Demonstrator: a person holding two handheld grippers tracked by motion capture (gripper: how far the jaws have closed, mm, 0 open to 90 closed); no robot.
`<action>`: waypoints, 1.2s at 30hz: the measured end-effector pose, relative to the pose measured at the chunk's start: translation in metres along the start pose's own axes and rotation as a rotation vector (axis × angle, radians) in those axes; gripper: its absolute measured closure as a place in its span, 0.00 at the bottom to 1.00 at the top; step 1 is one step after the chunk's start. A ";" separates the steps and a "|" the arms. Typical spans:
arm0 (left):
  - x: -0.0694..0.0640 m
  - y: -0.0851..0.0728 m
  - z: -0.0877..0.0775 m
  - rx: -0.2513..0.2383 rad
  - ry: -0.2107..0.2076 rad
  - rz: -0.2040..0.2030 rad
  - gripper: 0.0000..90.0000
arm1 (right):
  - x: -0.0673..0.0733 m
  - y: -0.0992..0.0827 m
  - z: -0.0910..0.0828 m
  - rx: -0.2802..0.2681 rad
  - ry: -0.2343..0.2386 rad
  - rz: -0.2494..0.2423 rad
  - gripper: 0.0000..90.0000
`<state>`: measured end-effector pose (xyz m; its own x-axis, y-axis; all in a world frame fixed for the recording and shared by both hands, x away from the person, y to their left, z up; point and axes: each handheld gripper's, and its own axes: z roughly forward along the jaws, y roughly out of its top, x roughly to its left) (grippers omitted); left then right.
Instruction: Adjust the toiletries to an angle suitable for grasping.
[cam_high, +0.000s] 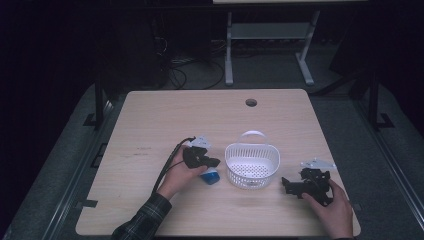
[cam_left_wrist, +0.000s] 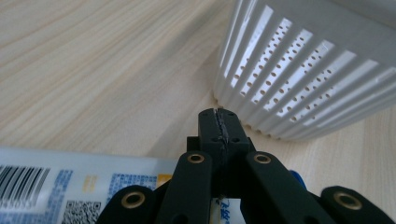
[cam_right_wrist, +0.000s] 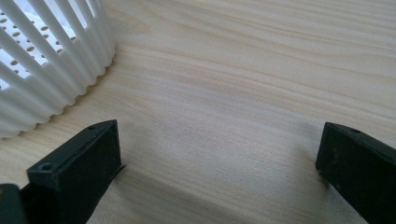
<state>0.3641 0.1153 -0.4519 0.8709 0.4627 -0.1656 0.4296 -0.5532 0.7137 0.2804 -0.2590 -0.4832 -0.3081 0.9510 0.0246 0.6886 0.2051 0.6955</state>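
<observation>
My left tool (cam_high: 210, 162) is pressed together just beside the white basket (cam_high: 251, 165), over the blue tube (cam_high: 210, 176). My right tool (cam_high: 290, 185) is spread. The tube is not in the basket yet.

Matte black two-jaw tongs (cam_high: 212, 162) with brass-coloured pivot rivets (cam_left_wrist: 195, 158), a trailing black cable (cam_high: 167, 162) and a grey three-cornered plate (cam_high: 201, 141); a dark plaid sleeve (cam_high: 142, 220).
</observation>
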 end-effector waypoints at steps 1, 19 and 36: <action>0.000 -0.001 -0.001 0.005 0.001 0.007 1.00 | 0.000 0.000 0.000 0.000 0.000 0.000 0.00; -0.007 -0.020 -0.015 0.042 0.012 -0.005 1.00 | 0.000 0.000 0.000 0.000 0.000 0.000 0.00; -0.007 -0.039 -0.037 0.049 0.046 -0.024 1.00 | 0.000 0.000 0.000 0.000 0.000 0.000 0.00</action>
<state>0.3325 0.1592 -0.4529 0.8489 0.5068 -0.1502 0.4623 -0.5742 0.6757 0.2805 -0.2591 -0.4832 -0.3083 0.9510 0.0245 0.6885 0.2053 0.6956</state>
